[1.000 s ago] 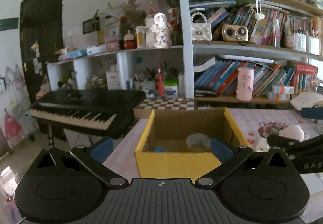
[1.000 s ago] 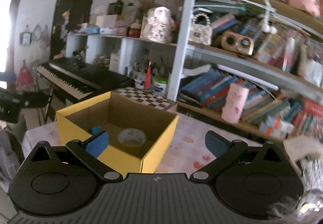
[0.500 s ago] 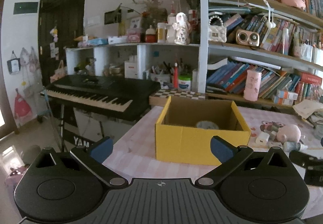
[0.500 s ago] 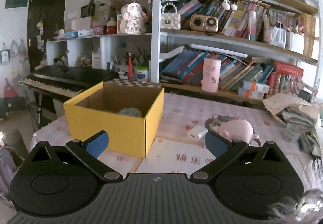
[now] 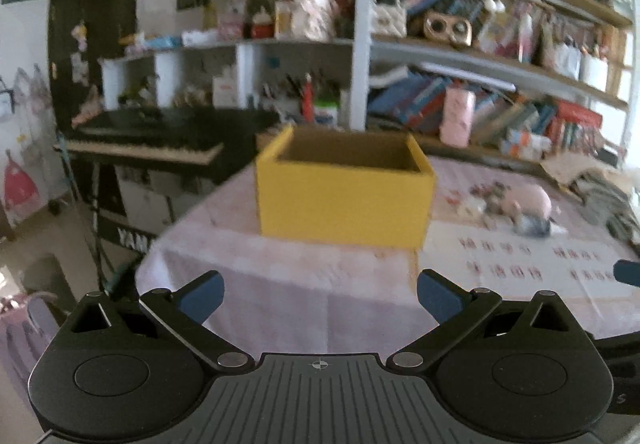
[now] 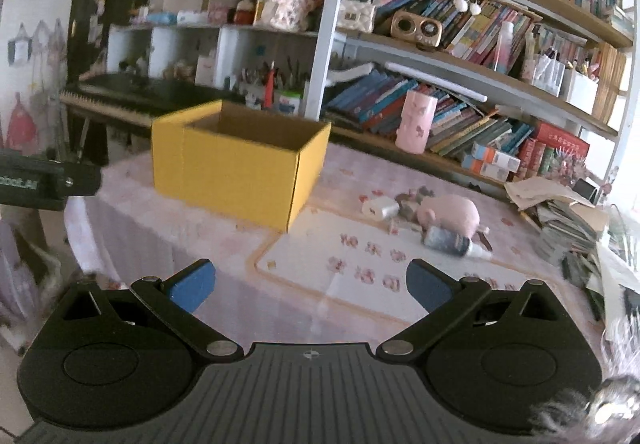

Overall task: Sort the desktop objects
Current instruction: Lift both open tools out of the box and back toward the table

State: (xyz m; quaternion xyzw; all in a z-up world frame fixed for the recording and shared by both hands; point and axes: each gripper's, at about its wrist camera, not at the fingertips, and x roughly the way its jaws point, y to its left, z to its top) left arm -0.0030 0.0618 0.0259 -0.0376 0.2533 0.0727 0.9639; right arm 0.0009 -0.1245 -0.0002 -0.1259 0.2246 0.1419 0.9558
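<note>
A yellow cardboard box (image 5: 344, 200) stands open on the pink-clothed table (image 5: 304, 284); it also shows in the right wrist view (image 6: 236, 172). Its contents are hidden from here. To its right lie a pink plush pig (image 6: 452, 212), a small white block (image 6: 380, 207) and a small dark bottle with a white tip (image 6: 452, 244); the pig also shows blurred in the left wrist view (image 5: 528, 200). My left gripper (image 5: 320, 296) is open and empty, near the table's front edge. My right gripper (image 6: 310, 286) is open and empty over the front of the table.
A black keyboard piano (image 5: 160, 140) stands left of the table. Shelves of books and trinkets (image 6: 460, 44) line the back. A stack of papers and books (image 6: 560, 220) lies at the table's right edge. The left gripper's body (image 6: 40, 180) shows at the right view's left edge.
Both grippers have pulled back and down from over the box; the box now looks farther away and its inside is out of sight. Both stay open and empty.
</note>
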